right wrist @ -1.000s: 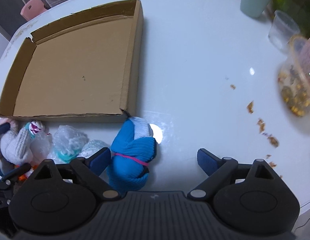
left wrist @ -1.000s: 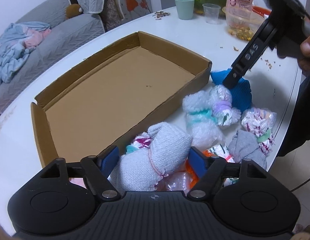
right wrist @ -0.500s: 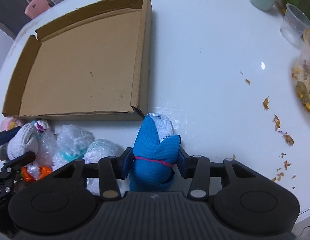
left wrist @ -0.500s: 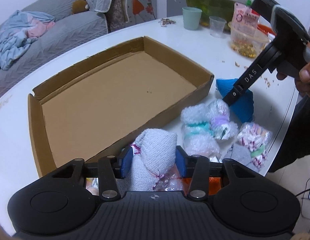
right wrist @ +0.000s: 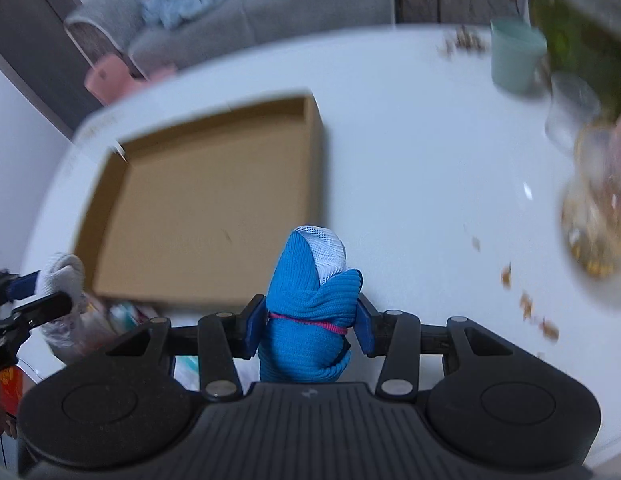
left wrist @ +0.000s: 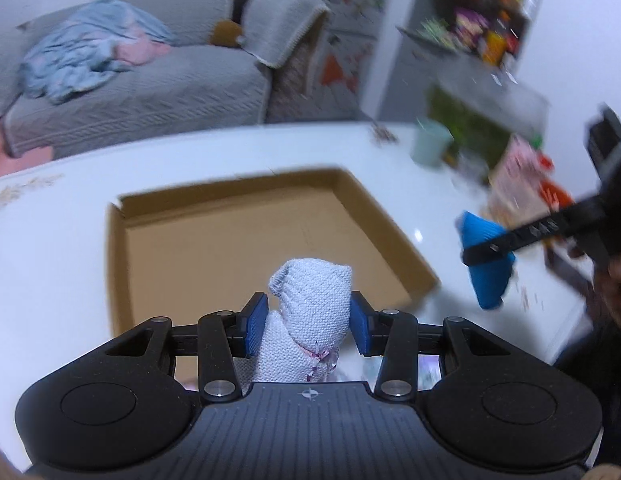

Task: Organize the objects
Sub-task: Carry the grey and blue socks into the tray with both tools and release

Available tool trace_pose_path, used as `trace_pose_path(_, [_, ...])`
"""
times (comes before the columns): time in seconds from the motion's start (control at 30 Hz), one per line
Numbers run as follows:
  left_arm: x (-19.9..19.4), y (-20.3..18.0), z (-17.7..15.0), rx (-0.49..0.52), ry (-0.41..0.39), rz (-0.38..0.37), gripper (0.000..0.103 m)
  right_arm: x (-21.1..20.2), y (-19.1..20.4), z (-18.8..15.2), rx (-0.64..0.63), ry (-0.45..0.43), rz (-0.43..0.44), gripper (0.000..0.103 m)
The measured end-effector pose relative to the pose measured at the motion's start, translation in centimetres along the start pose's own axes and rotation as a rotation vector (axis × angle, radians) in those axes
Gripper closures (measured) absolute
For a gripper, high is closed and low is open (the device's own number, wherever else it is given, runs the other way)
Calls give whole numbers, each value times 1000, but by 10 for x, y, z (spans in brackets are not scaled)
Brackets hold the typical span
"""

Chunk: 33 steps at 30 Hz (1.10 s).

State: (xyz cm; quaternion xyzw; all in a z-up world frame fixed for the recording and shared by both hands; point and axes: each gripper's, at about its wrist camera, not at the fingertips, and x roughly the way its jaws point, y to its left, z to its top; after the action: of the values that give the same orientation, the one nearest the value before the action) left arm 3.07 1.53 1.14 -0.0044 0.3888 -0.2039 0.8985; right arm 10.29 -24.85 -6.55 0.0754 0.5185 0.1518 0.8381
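My left gripper (left wrist: 308,322) is shut on a grey rolled sock bundle (left wrist: 308,316) and holds it above the near edge of the shallow cardboard box (left wrist: 238,236). My right gripper (right wrist: 310,326) is shut on a blue rolled sock bundle (right wrist: 310,304), lifted above the table just past the box's (right wrist: 198,208) near right corner. The blue bundle (left wrist: 486,264) and right gripper show at the right of the left wrist view. The grey bundle (right wrist: 60,274) shows at the left of the right wrist view. More bagged sock bundles (right wrist: 90,324) lie below the box's near wall.
A white table (right wrist: 410,140) carries the box. A green cup (right wrist: 514,60), a clear cup (right wrist: 570,120) and a container of snacks (right wrist: 594,232) stand at the far right, with crumbs (right wrist: 526,304) scattered near them. A grey sofa (left wrist: 130,88) stands behind the table.
Both grippers closed on their bundles, the left on the grey, the right on the blue, and lifted them off the table. The views tilted up.
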Motion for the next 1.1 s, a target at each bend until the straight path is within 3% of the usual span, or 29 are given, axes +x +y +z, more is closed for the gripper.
trace_pose_path(0.07, [2, 10, 15, -48, -24, 22, 53, -7, 21, -2, -3, -31, 43, 61])
trace_pose_path(0.2, [19, 35, 40, -149, -59, 76, 53, 11, 54, 42, -68, -87, 102, 61])
trace_pose_path(0.4, [63, 72, 58, -216, -59, 176, 53, 79, 96, 87, -165, -80, 232, 61])
trace_pose_path(0.6, [96, 100, 52, -242, -25, 243, 53, 131, 127, 93, -242, -7, 227, 61])
trace_pose_path(0.73, [111, 106, 47, -254, -23, 271, 53, 156, 126, 98, -251, 47, 219, 61])
trace_pose_path(1.1, [132, 102, 43, -210, -41, 314, 48, 177, 126, 103, -225, 98, 275, 60])
